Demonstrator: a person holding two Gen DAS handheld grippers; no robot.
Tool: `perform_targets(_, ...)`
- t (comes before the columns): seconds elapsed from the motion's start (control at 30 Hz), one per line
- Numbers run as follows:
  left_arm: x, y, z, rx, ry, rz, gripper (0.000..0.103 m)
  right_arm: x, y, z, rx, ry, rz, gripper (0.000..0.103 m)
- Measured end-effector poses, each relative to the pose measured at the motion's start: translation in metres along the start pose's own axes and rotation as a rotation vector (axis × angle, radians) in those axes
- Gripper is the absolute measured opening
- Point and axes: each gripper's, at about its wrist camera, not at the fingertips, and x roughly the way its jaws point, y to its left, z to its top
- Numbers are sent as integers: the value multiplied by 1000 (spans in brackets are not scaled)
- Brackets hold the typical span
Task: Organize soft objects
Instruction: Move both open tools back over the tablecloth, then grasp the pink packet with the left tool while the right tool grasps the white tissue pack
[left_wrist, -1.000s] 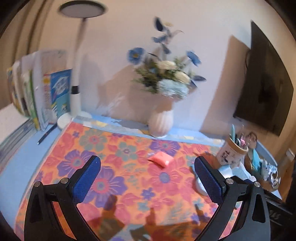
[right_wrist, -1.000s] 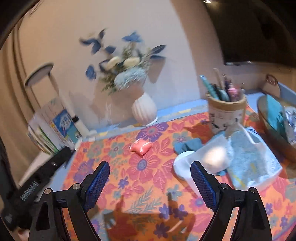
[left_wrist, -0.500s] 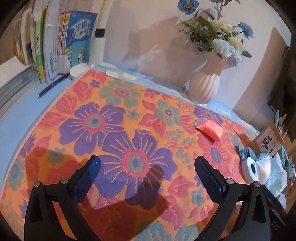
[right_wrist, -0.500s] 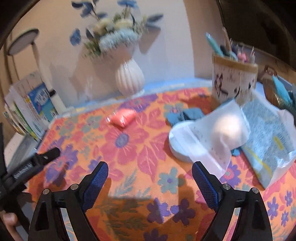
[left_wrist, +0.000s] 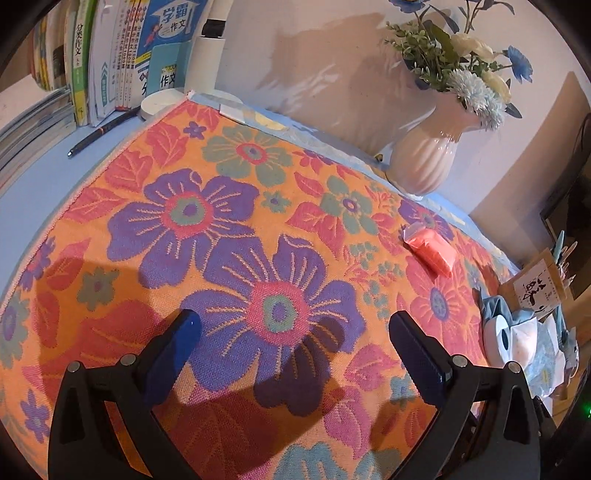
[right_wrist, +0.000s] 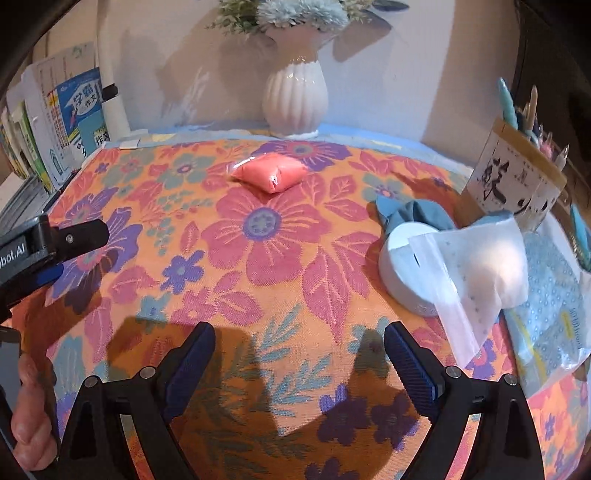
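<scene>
Evidently the nearest soft thing to sort is the coral-pink pouch (right_wrist: 269, 176), a small sealed plastic packet lying alone on the flowered cloth (right_wrist: 266, 258) toward the far edge of the bench, just in front of the ribbed white vase (right_wrist: 295, 98) and not touching it. It looks plump and light, with a slick film skin that would slide under hard pads; its filling should give and shift when squeezed, so a grip across the full belly seems wiser than one on the thin crimped ends (those could slip out or tear). No print can be read on it.

Toward the right edge sit the other soft things: a roll of toilet paper (right_wrist: 406, 266) lying on its side with a loose sheet (right_wrist: 472, 273) draped over it, a blue-grey cloth (right_wrist: 413, 218) bunched just behind it, and a blue-patterned plastic pack (right_wrist: 554, 314) beside it. All should crush easily and weigh little; the roll is best taken across its body, not by the sheet.

The right hand-held gripper (right_wrist: 299, 365) hovers over bare cloth near the front edge, jaws spread wide, nothing between them. The left hand-held gripper (left_wrist: 295, 350) is likewise wide open and empty, over a purple flower nearer the left edge.

Writing: the blue book (left_wrist: 168, 40) at the far left corner shows "学霸作文"; the pen holder (right_wrist: 517, 181) carries large black brush characters I cannot make out; the left gripper's body reads "bot.AI", cut off.
</scene>
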Motion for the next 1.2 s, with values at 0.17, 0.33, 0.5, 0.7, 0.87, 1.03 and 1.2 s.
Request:
perform_targets(0.17, 2, -4, -1, 20, 6, 29, 102, 3, -11, 1, 60, 21, 52, 96)
perform_targets(0.33, 4, -8, -2, 42, 11, 57, 102, 4, -6, 1, 41, 32, 47, 100)
perform_targets(0.5, 7, -14, -3, 75, 22, 96, 102, 3, -8, 1, 48, 27, 56, 100)
perform_targets(0.7, 10, -19, -5, 112, 35, 141, 102, 3, -9, 0, 53, 27, 59, 100)
perform_targets(0.87, 13, -22, -6, 135, 44, 171, 102, 4, -8, 0, 47, 31, 62, 102)
perform_targets(1.03, 13, -23, -7, 139, 45, 179, 102, 5, -8, 0, 42, 35, 60, 103)
perform_targets(1.2, 14, -23, -7, 139, 45, 180, 102, 4, -8, 1, 41, 35, 60, 103)
